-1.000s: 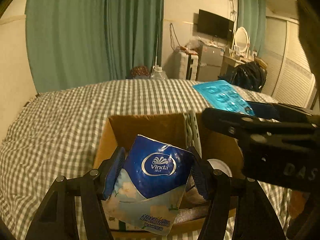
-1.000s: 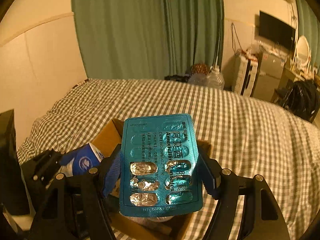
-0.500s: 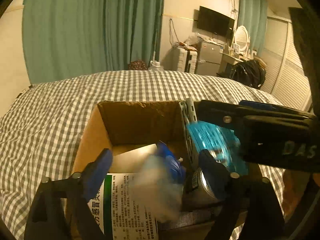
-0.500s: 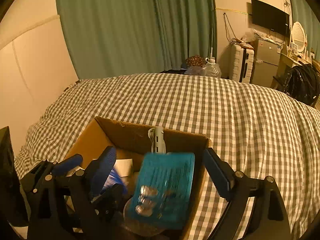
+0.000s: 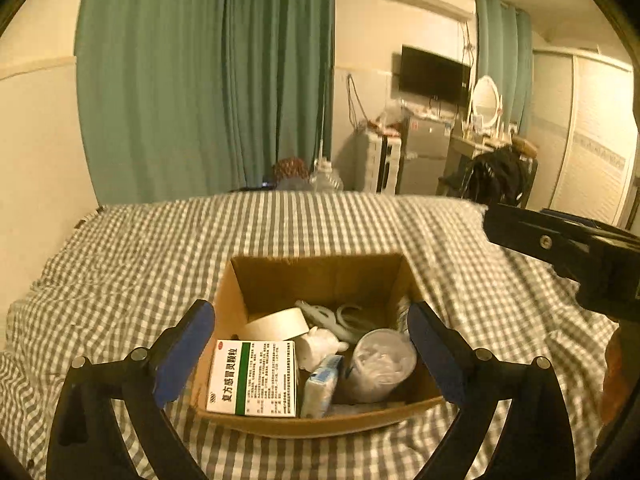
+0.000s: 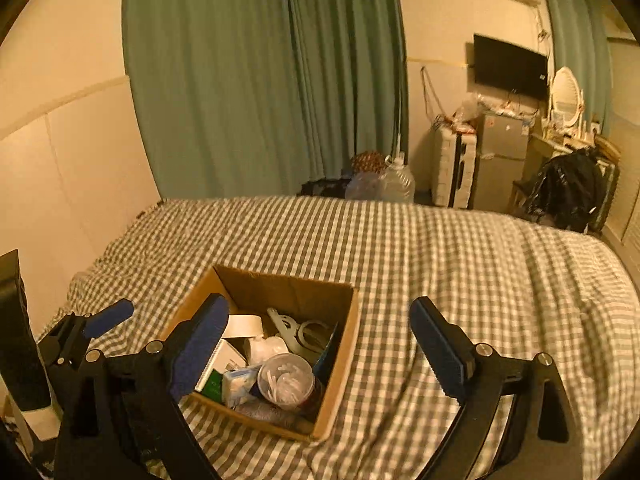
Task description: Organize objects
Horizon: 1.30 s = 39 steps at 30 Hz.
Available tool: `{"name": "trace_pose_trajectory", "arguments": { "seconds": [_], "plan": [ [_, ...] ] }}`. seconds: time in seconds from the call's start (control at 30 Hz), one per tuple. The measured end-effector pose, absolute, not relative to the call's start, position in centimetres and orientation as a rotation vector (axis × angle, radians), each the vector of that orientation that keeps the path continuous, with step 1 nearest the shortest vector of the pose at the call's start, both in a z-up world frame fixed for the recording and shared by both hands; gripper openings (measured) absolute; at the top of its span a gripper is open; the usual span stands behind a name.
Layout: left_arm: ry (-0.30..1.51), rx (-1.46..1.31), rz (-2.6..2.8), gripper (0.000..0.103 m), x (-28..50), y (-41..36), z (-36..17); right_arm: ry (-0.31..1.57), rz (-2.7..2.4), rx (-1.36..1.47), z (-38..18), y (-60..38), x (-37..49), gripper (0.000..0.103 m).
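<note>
- My left gripper (image 5: 310,344) is spread wide, nothing between the blue pads, hanging above the near side of the cardboard box (image 5: 316,268).
- My right gripper (image 6: 316,344) is just as wide apart and empty, over the box's right edge and the checked bedcover (image 6: 460,248).
- The box sits on the bedcover, top open, contents all inside.
- Near-left in the box: a white medicine carton (image 5: 253,378) with a green stripe, lying face up.
- Just right of it, a small light-blue tissue pack (image 5: 322,386) stands on edge.
- Near-right: a clear round tub of cotton swabs (image 5: 380,364), lid facing up.
- Behind the carton, a roll of pale tape (image 5: 276,324); beside it, a crumpled white item (image 5: 320,342), maybe tissue, too blurry to tell.
- Far-middle of the box: pale grey scissors (image 5: 340,316), lying flat.
- Right wrist view shows a teal blister sheet (image 6: 330,346) standing against the box's right wall, only its edge visible.
- Left wrist view catches my right gripper's black body at the right, well above the bedcover.
- Far side of the room: green curtains (image 6: 260,80), wall TV (image 5: 434,76).
</note>
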<state>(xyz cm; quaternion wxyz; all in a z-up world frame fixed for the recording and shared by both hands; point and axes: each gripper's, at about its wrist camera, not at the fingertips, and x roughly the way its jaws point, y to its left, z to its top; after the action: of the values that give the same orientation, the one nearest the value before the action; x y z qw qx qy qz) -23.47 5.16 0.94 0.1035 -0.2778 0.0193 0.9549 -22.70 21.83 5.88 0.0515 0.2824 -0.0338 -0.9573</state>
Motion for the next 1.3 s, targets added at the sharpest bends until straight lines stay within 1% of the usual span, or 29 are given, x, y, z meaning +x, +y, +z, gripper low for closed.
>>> {"name": "trace_pose_trajectory", "arguments": {
  "seconds": [0.13,0.3,0.43,0.63,0.9,1.0,1.13,1.3],
  "plan": [
    [0.043,-0.742,2.851,0.102,-20.6,4.7,3.6,-0.067,-2.962,0.782,8.5,21.7,-19.5,0.094],
    [-0.05,-0.658,2.877,0.103,-17.5,2.6,5.6,-0.027,-3.052,0.653,10.4,21.7,-14.4,0.102],
    [-0.076,-0.574,2.916,0.103,-15.0,1.6,6.8,-0.022,-3.11,0.579,11.0,21.6,-11.4,0.103],
    [-0.009,-0.438,2.962,0.103,-11.3,1.2,7.3,-0.033,-3.171,0.49,10.4,21.4,-8.2,0.103],
    [0.0,-0.442,3.021,0.103,-9.6,0.8,3.8,0.069,-3.235,0.438,6.6,20.5,-7.1,0.103],
    [0.014,-0.468,3.029,0.103,-9.3,0.8,2.4,0.059,-3.233,0.424,4.8,20.6,-7.0,0.103],
    [0.026,-0.501,3.025,0.103,-9.0,0.7,0.4,0.079,-3.213,0.504,3.0,20.4,-8.0,0.103],
    [0.053,-0.547,3.023,0.103,-9.2,0.7,-0.8,0.048,-3.2,0.53,2.2,20.7,-8.3,0.103]
  ]
}}
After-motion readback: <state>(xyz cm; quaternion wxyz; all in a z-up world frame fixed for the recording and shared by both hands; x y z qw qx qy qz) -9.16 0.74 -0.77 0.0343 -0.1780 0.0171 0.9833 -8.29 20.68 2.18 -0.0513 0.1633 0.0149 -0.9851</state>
